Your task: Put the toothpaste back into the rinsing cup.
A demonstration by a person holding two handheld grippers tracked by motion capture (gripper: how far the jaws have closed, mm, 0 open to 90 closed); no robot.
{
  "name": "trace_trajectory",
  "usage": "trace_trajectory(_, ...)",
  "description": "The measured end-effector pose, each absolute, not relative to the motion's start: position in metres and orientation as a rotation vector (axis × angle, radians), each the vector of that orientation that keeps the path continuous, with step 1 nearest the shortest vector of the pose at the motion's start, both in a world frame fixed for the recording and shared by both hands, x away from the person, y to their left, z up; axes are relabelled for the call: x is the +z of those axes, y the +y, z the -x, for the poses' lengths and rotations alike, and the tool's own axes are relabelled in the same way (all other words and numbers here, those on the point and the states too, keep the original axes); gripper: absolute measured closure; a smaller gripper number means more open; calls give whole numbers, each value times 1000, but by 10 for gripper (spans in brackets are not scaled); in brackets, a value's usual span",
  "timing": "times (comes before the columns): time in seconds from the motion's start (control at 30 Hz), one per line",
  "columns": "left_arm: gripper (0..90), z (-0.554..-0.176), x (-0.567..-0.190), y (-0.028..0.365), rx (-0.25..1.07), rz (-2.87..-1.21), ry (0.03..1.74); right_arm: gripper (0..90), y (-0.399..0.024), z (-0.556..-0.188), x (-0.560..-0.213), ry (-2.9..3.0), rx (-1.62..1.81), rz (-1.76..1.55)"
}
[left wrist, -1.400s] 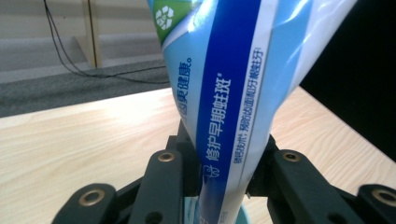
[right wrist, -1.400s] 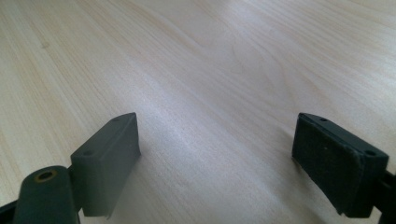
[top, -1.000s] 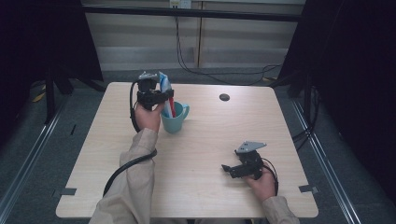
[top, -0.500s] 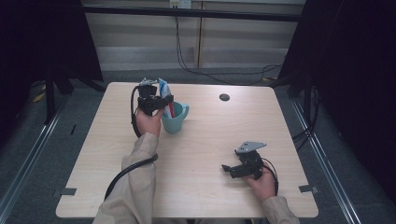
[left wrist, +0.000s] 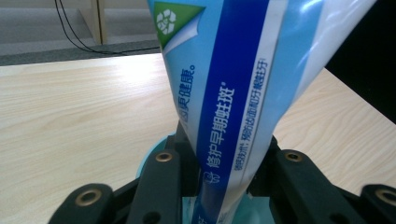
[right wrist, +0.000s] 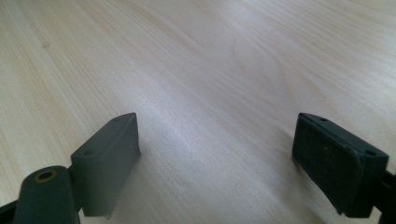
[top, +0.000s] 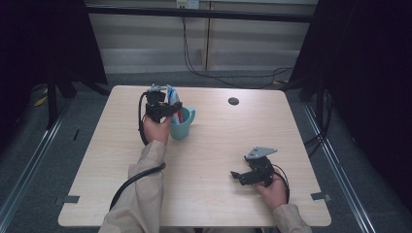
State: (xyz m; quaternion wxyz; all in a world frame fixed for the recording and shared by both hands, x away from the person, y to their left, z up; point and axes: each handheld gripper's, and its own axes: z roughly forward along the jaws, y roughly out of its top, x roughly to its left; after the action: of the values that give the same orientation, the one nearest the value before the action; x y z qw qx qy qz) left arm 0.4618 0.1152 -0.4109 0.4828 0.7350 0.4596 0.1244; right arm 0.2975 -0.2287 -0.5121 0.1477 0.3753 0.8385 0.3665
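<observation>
A person's left gripper [top: 163,108] clamps a blue toothpaste tube [left wrist: 233,93] over the teal cup [top: 182,124] that stands left of centre toward the far edge of the table [top: 97,145]; a red item [top: 180,116] sits in the cup already. The right gripper [top: 240,175] rests near the front right corner, jaws wide apart and holding nothing. To seat the tube well, it looks best to lower it straight down inside the rim, clear of the red item, and let go only once its end has settled, so the cup does not tip. The left gripper view shows the tube's print and the pads [left wrist: 161,186] pinching it with the cup's rim just below; the high view adds the cup's handle and where both hands lie.
</observation>
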Motion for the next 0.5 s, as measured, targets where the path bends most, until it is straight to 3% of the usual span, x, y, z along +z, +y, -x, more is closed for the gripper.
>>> trace_trajectory(0.5, 709, -466, -410, 118, 296, -1802, 1136, 142, -229, -298, -512, 2412, 1055, -1081)
